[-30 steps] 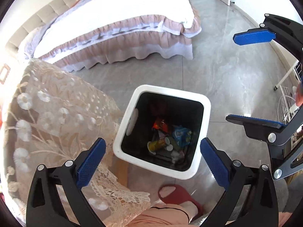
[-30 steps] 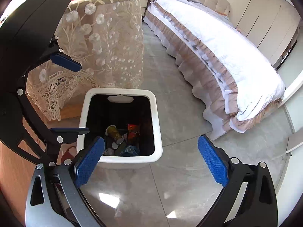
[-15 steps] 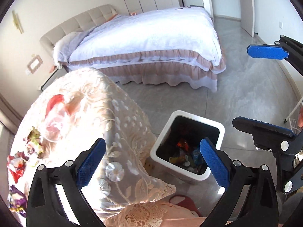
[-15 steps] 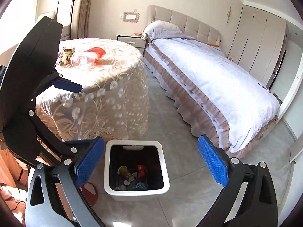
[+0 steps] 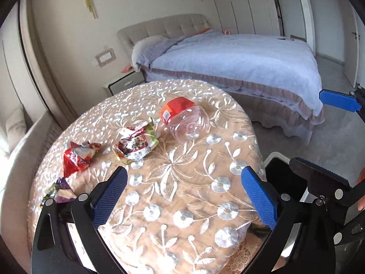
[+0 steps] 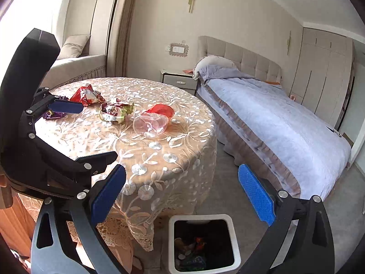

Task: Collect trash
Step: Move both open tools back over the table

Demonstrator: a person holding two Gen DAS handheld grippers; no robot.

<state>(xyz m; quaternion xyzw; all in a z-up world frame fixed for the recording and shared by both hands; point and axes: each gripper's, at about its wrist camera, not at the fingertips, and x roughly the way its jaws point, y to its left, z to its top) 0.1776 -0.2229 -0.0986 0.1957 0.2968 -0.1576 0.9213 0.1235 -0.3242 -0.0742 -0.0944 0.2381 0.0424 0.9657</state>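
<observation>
A: Entry, containers. White bin (image 6: pixel 204 243) stands on the floor just beside the round table (image 6: pixel 159 150), below its lace cloth edge. Contents?

B: Mixed litter at the bottom: something red, something blue-green, pale round pieces. Too dark to name further. In the left wrist view only a dark corner of the bin (image 5: pixel 277 173) shows past the table rim.

A: Second container?

B: Clear plastic jar (image 5: pixel 188 123), red lid, lying on its side on the table. Nothing visible inside it.

A: Loose trash on the table?

B: Crumpled multicoloured wrapper (image 5: pixel 136 142) near the jar, red wrapper (image 5: pixel 78 157) further left, purple wrapper (image 5: pixel 59 190) at the edge beside the left gripper's finger.

A: Grippers?

B: Left gripper (image 5: pixel 184 197) spread wide over the cloth, nothing between its pads. Right gripper (image 6: pixel 181 196) likewise wide and unloaded, above the floor between table and bed (image 6: pixel 285 123).
</observation>
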